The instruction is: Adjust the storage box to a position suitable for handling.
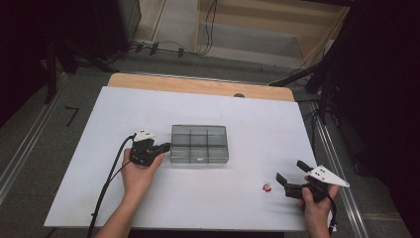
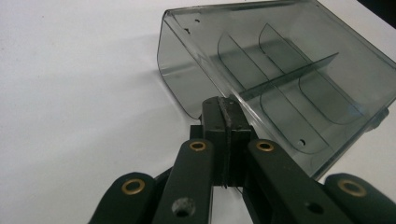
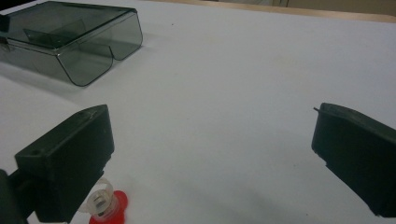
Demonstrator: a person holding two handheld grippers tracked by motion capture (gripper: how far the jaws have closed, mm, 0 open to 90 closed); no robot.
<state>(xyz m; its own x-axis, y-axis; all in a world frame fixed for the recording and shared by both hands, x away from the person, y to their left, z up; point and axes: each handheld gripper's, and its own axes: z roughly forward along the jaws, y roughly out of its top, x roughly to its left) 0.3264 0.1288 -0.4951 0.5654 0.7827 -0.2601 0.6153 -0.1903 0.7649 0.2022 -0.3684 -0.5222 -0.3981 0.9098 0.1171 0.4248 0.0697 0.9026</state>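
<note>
We see a white table (image 1: pixel 99 148) with a clear grey box (image 1: pixel 199 144) near its middle. The box has little walls inside that split it into small rooms. We can read no words or labels on the box or on anything else here.

Our left gripper (image 1: pixel 164 147) sits at the left end of the box. In the left gripper view its jaws are pressed together on the thin end wall of the box (image 2: pixel 280 79), so it is pinching the box. The left hand (image 1: pixel 137 171) holds it from below, toward the near edge of the table.

Our right gripper (image 1: pixel 289 173) is near the right front corner of the table, well apart from the box. Its jaws stand wide open with nothing between them.

A small red thing (image 1: pixel 267 188) lies on the table just left of the right gripper. In the right gripper view it looks like a clear little ring on a red base (image 3: pixel 106 205), right beside the left jaw. We cannot tell if the jaw touches it.
</note>
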